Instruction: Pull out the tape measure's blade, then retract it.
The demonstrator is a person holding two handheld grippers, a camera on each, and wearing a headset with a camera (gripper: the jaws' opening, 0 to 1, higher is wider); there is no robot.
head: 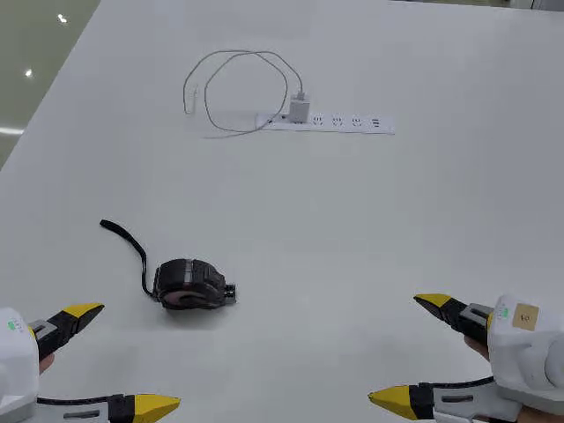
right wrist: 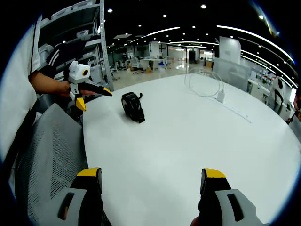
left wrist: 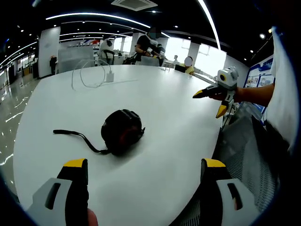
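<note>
A black tape measure (head: 189, 284) with a black wrist strap (head: 129, 245) lies on the white table (head: 352, 211), blade retracted. It also sits ahead of the jaws in the left gripper view (left wrist: 122, 131) and further off in the right gripper view (right wrist: 133, 106). My left gripper (head: 117, 359) hovers at the near left edge, open, just short of the tape measure. My right gripper (head: 412, 351) hovers at the near right edge, open and empty, well to the right of the tape. Each gripper appears in the other's view: the right gripper (left wrist: 212, 101) and the left gripper (right wrist: 91, 97).
A white power strip (head: 330, 122) with a plugged charger (head: 300, 109) and a looped white cable (head: 231, 92) lies at the far side of the table. A grey mesh chair (right wrist: 51, 155) stands at the near table edge. People sit at the far end of the table (left wrist: 146, 47).
</note>
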